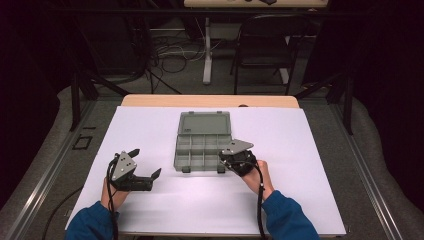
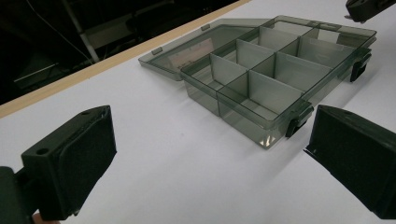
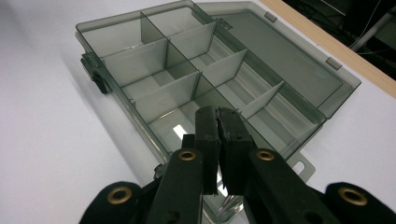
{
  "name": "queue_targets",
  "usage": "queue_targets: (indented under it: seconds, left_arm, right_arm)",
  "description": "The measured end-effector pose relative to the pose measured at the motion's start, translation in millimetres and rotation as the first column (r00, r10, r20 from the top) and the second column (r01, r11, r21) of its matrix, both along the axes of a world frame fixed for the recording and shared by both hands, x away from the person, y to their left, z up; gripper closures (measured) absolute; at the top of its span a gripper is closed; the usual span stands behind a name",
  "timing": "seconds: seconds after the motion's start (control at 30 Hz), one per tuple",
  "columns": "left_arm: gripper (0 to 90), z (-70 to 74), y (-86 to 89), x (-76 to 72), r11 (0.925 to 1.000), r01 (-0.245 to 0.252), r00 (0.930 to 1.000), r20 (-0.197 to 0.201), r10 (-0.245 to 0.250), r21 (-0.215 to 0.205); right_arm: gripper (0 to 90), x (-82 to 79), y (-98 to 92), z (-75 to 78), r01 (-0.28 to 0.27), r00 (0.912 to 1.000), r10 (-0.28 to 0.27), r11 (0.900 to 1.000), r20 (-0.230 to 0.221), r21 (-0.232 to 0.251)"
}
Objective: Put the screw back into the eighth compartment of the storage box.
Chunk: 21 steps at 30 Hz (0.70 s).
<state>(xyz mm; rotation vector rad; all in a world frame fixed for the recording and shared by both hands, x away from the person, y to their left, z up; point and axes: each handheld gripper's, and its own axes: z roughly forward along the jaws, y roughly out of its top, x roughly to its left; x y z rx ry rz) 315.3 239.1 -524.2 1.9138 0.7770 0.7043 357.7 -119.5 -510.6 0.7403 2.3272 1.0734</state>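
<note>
organizer box [image 1: 204, 142] | smoky clear plastic | lid open | compartments seemingly empty

Smoky grey box on white

The see-through grey box [image 1: 203, 142] has black latches [image 2: 299, 119]; the white table [image 1: 300, 165] has a tan edge at 12 o'clock; blue sleeves [image 1: 290, 215].

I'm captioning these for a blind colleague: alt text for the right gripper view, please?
The hand-held gripper, jaws closed together, hovers over the near edge of an open, empty grey compartment box on a white table, its lid lying flat behind.
</note>
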Motion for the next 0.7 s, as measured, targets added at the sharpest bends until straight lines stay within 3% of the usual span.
queue_targets:
  seconds: [0.3, 0.4, 0.6, 0.7]
  left_arm:
    - [0.5, -0.1, -0.1, 0.2, 1.0000, 0.003, 1.0000, -0.001, -0.003, 0.001]
    - [0.5, -0.5, 0.6, 0.7, 1.0000, -0.004, 1.0000, 0.000, 0.004, -0.003]
    - [0.5, -0.1, 1.0, 0.4, 1.0000, -0.004, 1.0000, 0.001, 0.004, -0.002]
    - [0.5, 0.0, 2.3, 0.4, 1.0000, 0.001, 1.0000, -0.001, -0.001, -0.003]
  right_arm:
    - [87.0, 11.2, 4.3, -9.4, 0.035, 0.9985, -0.036, 0.999, -0.042, -0.025]
    - [73.8, 15.2, 4.3, -12.5, 0.064, 0.9954, -0.066, 0.998, -0.069, -0.026]
    - [51.7, 12.6, -1.4, -6.6, 0.090, 0.9953, -0.089, 0.996, -0.039, 0.027]
    - [41.0, 9.9, -5.7, -2.5, 0.096, 0.9941, -0.094, 0.995, -0.055, 0.038]
